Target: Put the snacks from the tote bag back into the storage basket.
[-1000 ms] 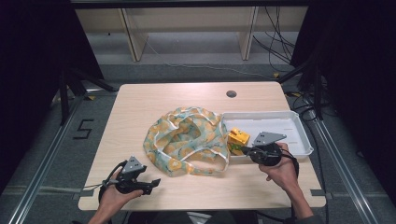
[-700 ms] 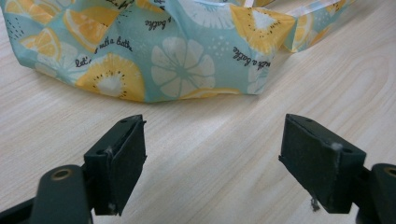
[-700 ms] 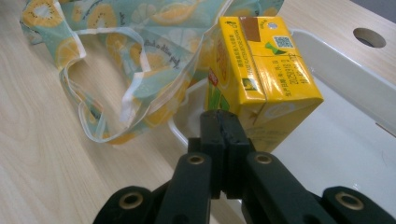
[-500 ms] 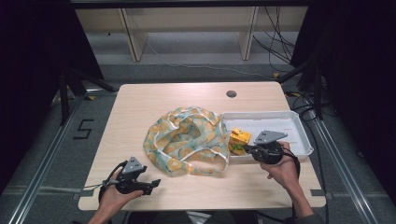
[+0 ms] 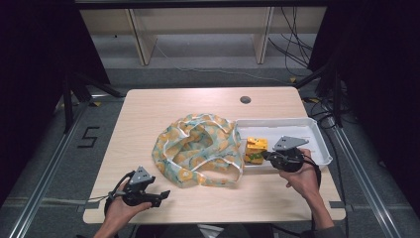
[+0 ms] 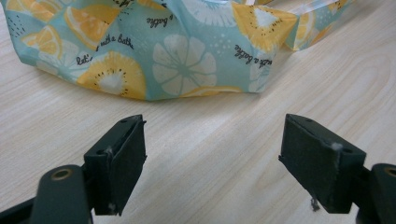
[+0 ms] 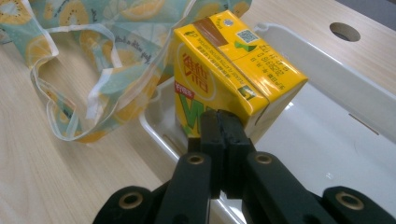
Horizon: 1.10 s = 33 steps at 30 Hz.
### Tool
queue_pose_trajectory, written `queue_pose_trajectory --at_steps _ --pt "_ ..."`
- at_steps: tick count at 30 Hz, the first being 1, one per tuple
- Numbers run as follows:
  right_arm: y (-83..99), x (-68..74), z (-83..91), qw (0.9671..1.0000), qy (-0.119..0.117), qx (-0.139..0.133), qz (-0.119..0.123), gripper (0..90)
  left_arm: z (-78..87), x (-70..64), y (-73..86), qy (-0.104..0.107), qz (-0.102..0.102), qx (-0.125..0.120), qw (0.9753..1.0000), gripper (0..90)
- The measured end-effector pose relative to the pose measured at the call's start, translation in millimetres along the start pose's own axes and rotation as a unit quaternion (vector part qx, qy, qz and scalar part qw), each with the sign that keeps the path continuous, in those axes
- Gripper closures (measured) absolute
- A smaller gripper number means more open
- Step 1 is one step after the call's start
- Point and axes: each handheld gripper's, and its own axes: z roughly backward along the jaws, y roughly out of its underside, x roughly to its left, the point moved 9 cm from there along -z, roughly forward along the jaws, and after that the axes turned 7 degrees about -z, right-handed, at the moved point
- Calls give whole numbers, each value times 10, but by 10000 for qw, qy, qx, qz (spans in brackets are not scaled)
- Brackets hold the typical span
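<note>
High view first: a pale wooden table with a round hole near its far edge, and in the middle a crumpled fabric bag printed with orange and lemon slices on light blue. Just to its right sits a white tray, the bag's edge touching the tray's left end. Inside that left end stands a yellow drink carton. The right gripper, held in the person's right hand, points left at the carton from the tray's near side. Over at the near left corner, the left gripper sits low over bare wood in the left hand, aimed right, near the bag's near edge but clear of it.

Left gripper view now: the two black jaws stand wide apart, nothing between them but wood grain. Ahead lies the bag (you can read cursive lettering on the print), its folded bottom edge resting on the table, apart from the jaws.

Right gripper view: here the jaws are pressed together, tips right up against the front lower face of the carton, gripping nothing that I can make out. The carton stands in the tray, close to its left corner. The bag spreads to the left, its white-trimmed opening lying on the table and against the tray's rim. The hole shows at top right.
</note>
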Motion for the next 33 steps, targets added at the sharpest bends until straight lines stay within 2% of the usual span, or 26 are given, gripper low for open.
queue_pose_trajectory --at_steps 1,3,4,6,9,12,14,16,18,19,20,21,22,24,25,27,29,30,31,32,33 --pt "12 13 2 9999 -68 67 -58 900 -1 0 -1 3 2 0 10000 219" --pt "3 -21 1 10000 49 -14 -39 900 -3 3 0 -5 -13 4 10000 219" --pt "14 -17 -2 10000 18 36 -91 900 -2 4 3 -5 -17 17 10000 219" --pt "2 -52 1 10000 63 -28 4 900 -2 3 2 -6 -10 13 10000 219" --pt "8 -35 16 9999 13 -24 -140 898 3 12 -2 -17 -85 2 10000 219" --pt "-8 -1 27 9999 -13 -68 -95 885 6 15 -3 -19 -80 4 10000 219" --pt "-10 83 36 9998 -119 -35 -129 867 9 20 -2 -29 -91 6 10000 219" --pt "-35 125 39 9998 -138 -119 -69 846 13 21 -3 -29 -85 4 10000 219" --pt "-53 184 37 9994 -282 -155 -100 816 12 17 -1 -25 -17 -3 10000 219" --pt "-65 190 43 9994 -257 -209 -78 797 17 23 0 -26 -56 7 10000 219" --pt "-68 213 43 9992 -301 -204 -134 774 8 15 -16 -34 1 -76 10000 219" --pt "-67 224 50 9992 -298 -200 -178 757 17 29 -7 -34 -86 -17 10000 220" --pt "-66 240 49 9990 -325 -202 -230 736 1 14 -28 -44 51 -130 9999 219" --pt "-71 247 38 9989 -304 -268 -229 701 5 19 -22 -54 30 -91 9999 219" --pt "-63 264 36 9987 -354 -238 -269 681 -7 14 -25 -80 112 -144 9998 219" --pt "-51 305 26 9980 -381 -229 -450 631 6 19 -8 -43 5 -6 10000 219" --pt "-33 375 30 9973 -419 -175 -584 590 1 10 -22 -45 -3 -54 10000 219" --pt "-40 363 29 9980 -353 -218 -467 567 -2 11 -28 -63 11 -68 10000 219" --pt "-43 370 16 9981 -310 -269 -459 550 6 18 -18 -44 -63 -8 10000 219" --pt "-39 382 10 9981 -324 -274 -440 533 -2 15 -23 -49 -14 -48 10000 219" --pt "-22 415 12 9971 -327 -249 -645 518 -7 18 -18 -52 -10 -46 10000 219"
